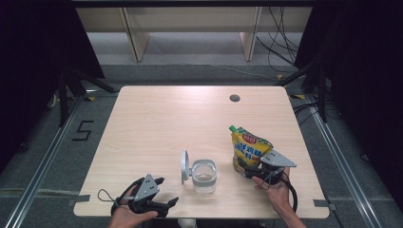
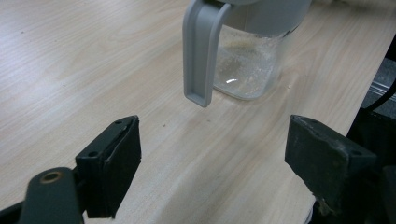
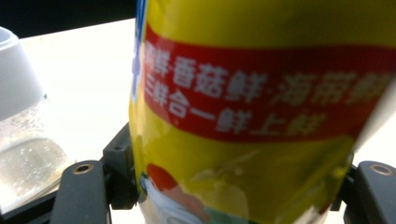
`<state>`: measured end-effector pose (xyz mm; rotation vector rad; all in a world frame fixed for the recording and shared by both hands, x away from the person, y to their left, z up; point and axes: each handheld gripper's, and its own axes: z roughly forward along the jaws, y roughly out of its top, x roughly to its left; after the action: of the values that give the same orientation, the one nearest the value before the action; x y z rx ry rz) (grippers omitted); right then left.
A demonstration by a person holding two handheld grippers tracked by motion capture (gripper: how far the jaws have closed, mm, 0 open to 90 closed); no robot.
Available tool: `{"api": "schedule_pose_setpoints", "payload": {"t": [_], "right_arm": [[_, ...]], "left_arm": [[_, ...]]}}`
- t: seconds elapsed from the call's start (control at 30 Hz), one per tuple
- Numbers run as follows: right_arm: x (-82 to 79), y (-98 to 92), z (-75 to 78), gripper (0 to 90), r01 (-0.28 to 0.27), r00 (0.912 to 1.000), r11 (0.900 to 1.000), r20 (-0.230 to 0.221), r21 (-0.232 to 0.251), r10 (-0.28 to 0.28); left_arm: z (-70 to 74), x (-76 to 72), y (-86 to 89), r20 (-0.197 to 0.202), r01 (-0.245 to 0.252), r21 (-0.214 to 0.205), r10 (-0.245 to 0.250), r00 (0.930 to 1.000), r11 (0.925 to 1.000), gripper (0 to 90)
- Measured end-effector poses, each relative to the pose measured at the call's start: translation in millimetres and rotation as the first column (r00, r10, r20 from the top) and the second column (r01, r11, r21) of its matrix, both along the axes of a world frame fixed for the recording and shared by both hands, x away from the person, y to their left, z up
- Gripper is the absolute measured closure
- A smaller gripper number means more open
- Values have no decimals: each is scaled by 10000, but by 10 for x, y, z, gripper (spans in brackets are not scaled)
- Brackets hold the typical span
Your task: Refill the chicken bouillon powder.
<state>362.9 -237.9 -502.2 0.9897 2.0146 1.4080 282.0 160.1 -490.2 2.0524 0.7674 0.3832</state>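
A yellow pouch with a green cap and a red label band stands tilted on the right of the table. My right gripper is at its lower end. In the right gripper view the pouch spans the gap and both pads press its sides. A clear glass jar with a grey lid flipped up sits at the front middle. My left gripper lies near the front left edge, open and holding nothing. It points at the jar, which stands a short way ahead of it.
A round cable hole lies at the table's back right. The jar stands close to the left of the pouch. Wooden furniture legs and loose cables are on the floor behind the table.
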Motion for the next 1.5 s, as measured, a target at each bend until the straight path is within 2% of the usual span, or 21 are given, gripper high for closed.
{"api": "schedule_pose_setpoints", "payload": {"t": [0.1, 0.23, 0.3, 0.33, 0.4, 0.47, 0.7, 0.77, 0.8, 0.83, 0.9, 0.97, 1.0, 1.03, 1.23, 1.3, 1.37, 1.4, 1.43, 1.47, 1.5], "right_arm": [[-24, -1, 22, 310, -130, 9998, 9996, 175, -250, 134], [-89, -7, 76, 312, -209, 9996, 9998, 171, 73, 208], [-98, -41, 123, 313, -286, 9965, 9992, 781, -283, 307], [-139, -33, 149, 313, -324, 9981, 9995, 519, -64, 327], [-166, -56, 206, 314, -425, 9901, 9973, 1313, -598, 501], [-221, -60, 263, 315, -484, 9844, 9913, 1624, -1222, 681], [-388, 23, 376, 317, -637, 9587, 9505, 2458, -3041, 1429], [-426, 50, 378, 318, -656, 9492, 9272, 2636, -3688, 1719], [-426, 50, 378, 318, -656, 9492, 9272, 2636, -3688, 1719], [-462, 89, 381, 319, -678, 9401, 9087, 2787, -4119, 1965], [-478, 106, 383, 319, -665, 9387, 9046, 2810, -4210, 1998], [-497, 127, 398, 320, -740, 9285, 8879, 2934, -4541, 2274], [-519, 146, 409, 321, -822, 9201, 8687, 2977, -4885, 2545], [-519, 146, 409, 321, -822, 9201, 8687, 2977, -4885, 2545], [-550, 211, 397, 324, -483, 9014, 7852, 3116, -6174, 3005], [-586, 252, 389, 324, -180, 8963, 7407, 3176, -6716, 3096], [-602, 274, 388, 325, -100, 8945, 7251, 3179, -6886, 3142], [-616, 318, 379, 326, 134, 8785, 6863, 3364, -7272, 3392], [-616, 318, 379, 326, 134, 8785, 6863, 3364, -7272, 3392], [-598, 334, 384, 337, 428, 8473, 6223, 3584, -7816, 3919], [-598, 334, 384, 337, 428, 8473, 6223, 3584, -7816, 3919]], "left_arm": [[-1, -3, -3, -7, -60, -129, 60, 10000, 9999, 179], [-2, 1, 1, 1, -4, -99, 4, 10000, 10000, 179], [-4, 3, 4, 11, -18, -81, 18, 10000, 10000, 180], [-1, 9, 15, 54, -4, 141, 3, 10000, 9999, 180], [1, 6, 21, 36, -56, 98, 56, 10000, 9999, 180], [2, 3, 14, 38, -97, -60, 98, 9999, 9999, 179], [-7, 36, 19, 212, 41, 74, -42, 9998, 10000, 178], [-15, 29, 21, 9, -104, 130, 104, 9999, 9999, 178], [-15, 29, 21, 9, -104, 130, 104, 9999, 9999, 178], [-16, 26, 23, -9, -78, 57, 78, 10000, 10000, 178], [-18, 35, 28, 2, -96, 134, 96, 10000, 9999, 178], [-30, 26, 15, -7, -165, -166, 165, 9999, 9997, 178], [-18, 32, 29, 112, -67, -4, 67, 9999, 10000, 178], [-18, 32, 29, 112, -67, -4, 67, 9999, 10000, 178], [-30, 25, 14, 27, -158, -28, 158, 9999, 9999, 178], [-20, 28, 31, 17, -38, 246, 37, 10000, 9997, 178], [-26, 27, 23, 19, -101, 83, 101, 9999, 9999, 178], [-33, 23, 18, -42, -172, 1, 172, 9998, 9999, 178], [-37, 22, 16, -55, -184, -16, 184, 9998, 9998, 178], [-38, 26, 26, -1, -105, 183, 105, 9999, 9998, 178], [-38, 26, 26, -1, -105, 183, 105, 9999, 9998, 178]]}}
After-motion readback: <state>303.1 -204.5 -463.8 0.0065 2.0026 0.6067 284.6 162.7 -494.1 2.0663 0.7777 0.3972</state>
